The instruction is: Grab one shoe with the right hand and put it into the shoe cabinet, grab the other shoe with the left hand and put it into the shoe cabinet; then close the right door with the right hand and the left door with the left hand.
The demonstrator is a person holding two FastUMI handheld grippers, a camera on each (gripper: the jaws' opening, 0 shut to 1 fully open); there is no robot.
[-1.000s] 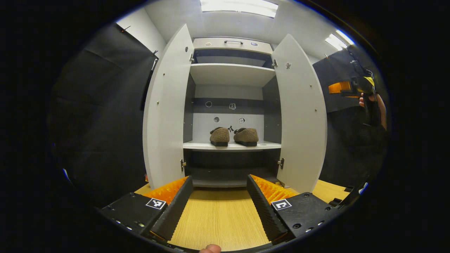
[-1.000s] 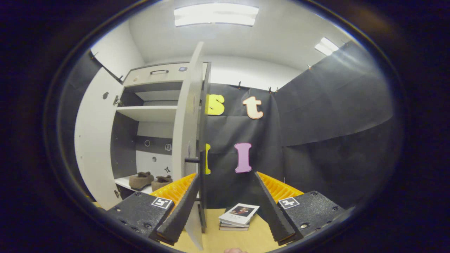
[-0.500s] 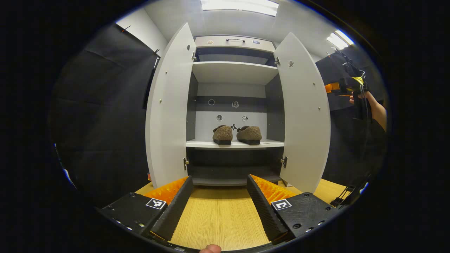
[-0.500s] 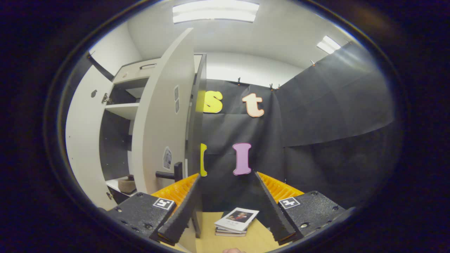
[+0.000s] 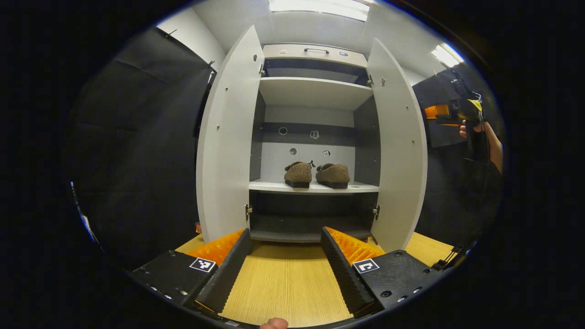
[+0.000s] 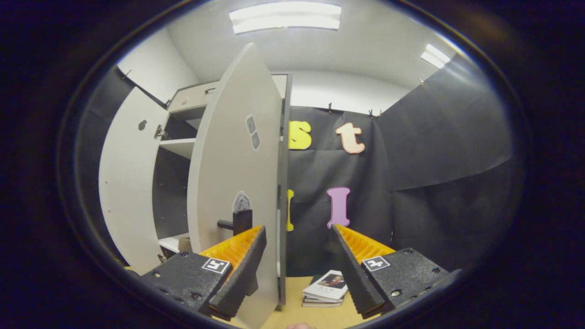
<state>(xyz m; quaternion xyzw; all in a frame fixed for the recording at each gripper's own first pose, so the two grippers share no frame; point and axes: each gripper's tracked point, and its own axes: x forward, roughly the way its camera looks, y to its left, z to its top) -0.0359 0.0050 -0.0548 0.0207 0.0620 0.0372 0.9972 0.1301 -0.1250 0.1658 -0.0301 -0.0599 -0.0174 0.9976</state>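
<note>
With both shoes (image 5: 316,175) shelved and both grippers spread empty, you needed a flat push on the right door (image 6: 237,183).

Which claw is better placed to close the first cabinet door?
Right. The right claw is open beside the right door, by its handle. The left claw hangs back over the table, centred on the shoes, off the left door.
</note>
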